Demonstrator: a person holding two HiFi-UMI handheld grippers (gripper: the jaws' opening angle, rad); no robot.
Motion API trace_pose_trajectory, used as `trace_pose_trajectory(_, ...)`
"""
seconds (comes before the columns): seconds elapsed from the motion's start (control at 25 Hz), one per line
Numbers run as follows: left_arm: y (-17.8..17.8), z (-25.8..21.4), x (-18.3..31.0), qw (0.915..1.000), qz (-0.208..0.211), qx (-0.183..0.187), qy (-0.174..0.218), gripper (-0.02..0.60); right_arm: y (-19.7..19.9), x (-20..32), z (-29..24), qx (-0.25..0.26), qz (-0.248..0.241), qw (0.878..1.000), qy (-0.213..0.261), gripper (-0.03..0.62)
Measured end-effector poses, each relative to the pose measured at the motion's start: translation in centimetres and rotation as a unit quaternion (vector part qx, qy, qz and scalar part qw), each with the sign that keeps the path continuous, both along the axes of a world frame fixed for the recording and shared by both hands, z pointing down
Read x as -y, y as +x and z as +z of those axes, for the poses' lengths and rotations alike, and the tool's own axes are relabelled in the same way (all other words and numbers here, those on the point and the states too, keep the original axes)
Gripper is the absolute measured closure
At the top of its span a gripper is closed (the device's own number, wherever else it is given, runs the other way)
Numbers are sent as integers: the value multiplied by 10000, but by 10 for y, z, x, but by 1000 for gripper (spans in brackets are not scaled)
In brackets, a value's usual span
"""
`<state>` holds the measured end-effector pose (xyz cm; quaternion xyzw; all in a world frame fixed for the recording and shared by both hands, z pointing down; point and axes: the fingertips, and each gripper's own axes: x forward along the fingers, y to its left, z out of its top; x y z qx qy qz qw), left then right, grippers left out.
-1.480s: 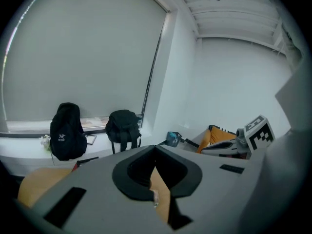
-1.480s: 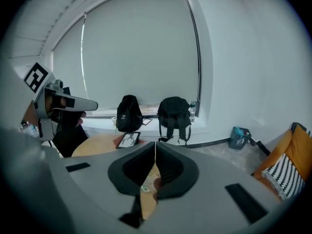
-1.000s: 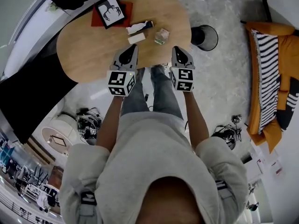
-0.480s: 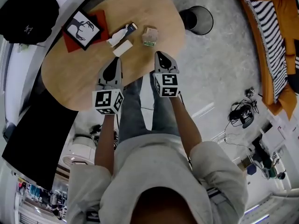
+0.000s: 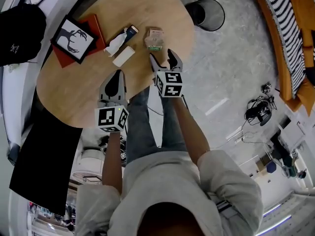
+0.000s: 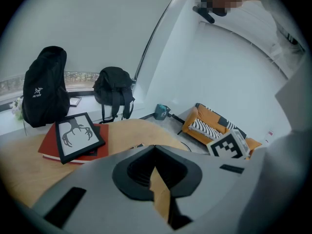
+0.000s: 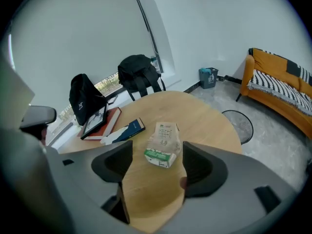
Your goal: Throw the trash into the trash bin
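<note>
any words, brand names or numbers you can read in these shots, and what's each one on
"ARC'TERYX" in white on the black backpack by the window; it is small, so not certain
Print on the carton and its green band: too blurred to read
Print on the blue and white packet: too small to read
The marker cubes: square patterns only, no letters

Bright, even daylight indoors, diffuse off the white wall (image 7: 73,28); window strip (image 7: 108,83) pale. Shadows soft; table (image 7: 156,194) darkens toward its near edge in the right gripper view. Heavy fisheye bending everywhere, black corners in both gripper views, close foreground blurred.
</note>
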<state>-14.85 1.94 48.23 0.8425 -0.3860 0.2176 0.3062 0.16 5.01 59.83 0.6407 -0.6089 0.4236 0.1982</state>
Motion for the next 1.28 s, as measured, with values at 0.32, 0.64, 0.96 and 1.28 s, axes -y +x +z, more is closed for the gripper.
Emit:
trace_pose_trajectory(0.32, -10, 5, 2, 9999, -100, 3, -94, 563, 11, 54, 37, -215, 74, 9990, -386, 281)
trace_pose_trajectory(0.64, -15, 4, 11, 9998, -180, 27, -84, 563, 21, 81, 60, -418, 154, 9955, -837, 283)
trace_pose_trajectory(0.96, -14, 1, 13, 9999, -146, 37, -51, 563, 21, 82, 62, -395, 5, 9962, -780, 295)
trace_pose_trajectory(1.28, 22, -7, 14, 9999, 156, -6, 70, 563, 34, 65, 2, -219, 60, 9995, 196, 298)
